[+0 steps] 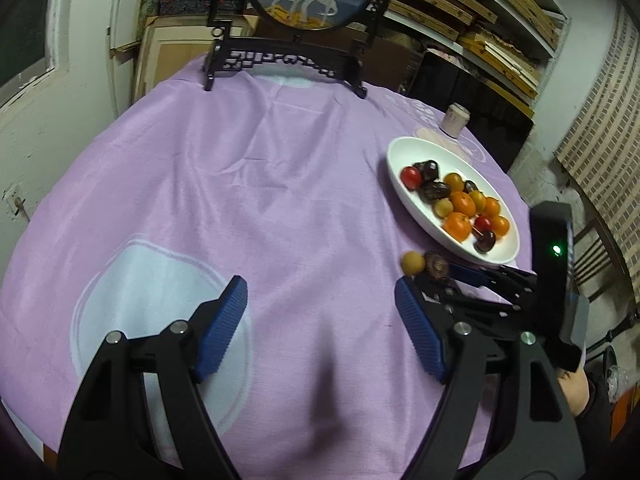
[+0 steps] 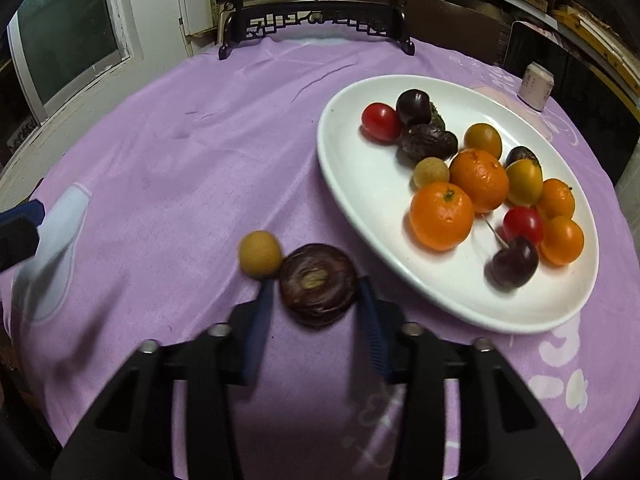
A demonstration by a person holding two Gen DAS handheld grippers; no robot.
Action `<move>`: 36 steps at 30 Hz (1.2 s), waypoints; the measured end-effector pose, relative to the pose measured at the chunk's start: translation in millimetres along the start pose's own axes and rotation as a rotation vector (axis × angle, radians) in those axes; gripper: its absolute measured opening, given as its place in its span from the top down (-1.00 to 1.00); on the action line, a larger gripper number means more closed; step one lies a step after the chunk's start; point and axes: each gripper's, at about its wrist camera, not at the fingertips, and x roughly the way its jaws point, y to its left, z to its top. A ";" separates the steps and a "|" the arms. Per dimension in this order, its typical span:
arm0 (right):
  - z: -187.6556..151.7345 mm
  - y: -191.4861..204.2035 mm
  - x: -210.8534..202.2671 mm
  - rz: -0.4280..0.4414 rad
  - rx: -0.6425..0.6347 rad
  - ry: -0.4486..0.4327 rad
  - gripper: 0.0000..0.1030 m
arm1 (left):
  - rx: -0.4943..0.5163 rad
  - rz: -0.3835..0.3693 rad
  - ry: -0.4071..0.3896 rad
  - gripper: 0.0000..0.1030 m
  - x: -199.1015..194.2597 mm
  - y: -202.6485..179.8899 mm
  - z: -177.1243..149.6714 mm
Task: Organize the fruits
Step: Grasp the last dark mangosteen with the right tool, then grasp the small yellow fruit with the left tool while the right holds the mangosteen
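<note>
Dark wrinkled fruit [image 2: 318, 284] | between right hand-held gripper [image 2: 316, 300] pads | on cloth [image 2: 180, 152]

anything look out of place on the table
Yes: two fruits lie on the purple cloth outside the white plate: a small tan round fruit and a dark wrinkled one, which sits between the right gripper jaws.

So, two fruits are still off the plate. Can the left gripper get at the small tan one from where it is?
Probably yes: the left gripper is open, with bare cloth up to the tan fruit, though the right gripper crowds the adjacent dark fruit.
</note>
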 end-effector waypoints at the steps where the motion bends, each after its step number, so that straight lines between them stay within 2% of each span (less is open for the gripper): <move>1: -0.7 -2.0 -1.2 0.010 0.009 0.002 0.23 | 0.008 -0.003 0.001 -0.51 0.2 -2.4 0.2; 5: -10.8 -12.3 -14.0 0.048 0.058 0.007 0.24 | 0.062 -0.004 0.010 -0.51 2.8 -22.0 -0.2; 10: -44.6 -36.6 -46.0 0.072 0.113 -0.019 0.24 | 0.196 -0.007 0.052 -0.52 17.3 -65.7 -5.8; 13: -65.2 -60.1 -57.6 0.076 0.176 -0.022 0.24 | 0.265 -0.005 0.077 -0.52 36.5 -96.7 -8.2; 18: -86.1 -97.2 -74.8 0.084 0.266 -0.047 0.24 | 0.377 0.048 0.100 -0.53 82.4 -140.6 -2.5; 20: -91.3 -107.3 -80.9 0.084 0.289 -0.060 0.23 | 0.388 0.082 0.145 -0.53 103.6 -147.3 -0.2; 23: -96.0 -117.3 -88.0 0.097 0.314 -0.078 0.24 | 0.399 0.126 0.166 -0.53 122.5 -149.7 3.1; 27: -98.0 -120.3 -90.7 0.122 0.325 -0.088 0.24 | 0.386 0.137 0.184 -0.50 134.6 -144.0 4.9; 29: -96.8 -119.0 -90.4 0.133 0.323 -0.092 0.24 | 0.357 0.116 0.208 -0.35 142.3 -138.0 4.9; 31: -95.1 -118.0 -89.9 0.142 0.323 -0.093 0.24 | 0.350 0.121 0.189 -0.06 139.3 -135.8 5.8; 33: -94.2 -116.6 -88.7 0.146 0.321 -0.091 0.24 | 0.358 0.122 0.179 0.51 137.4 -135.1 6.4; 36: -90.9 -114.3 -86.9 0.145 0.316 -0.085 0.24 | 0.332 0.091 0.183 0.51 135.8 -130.9 7.2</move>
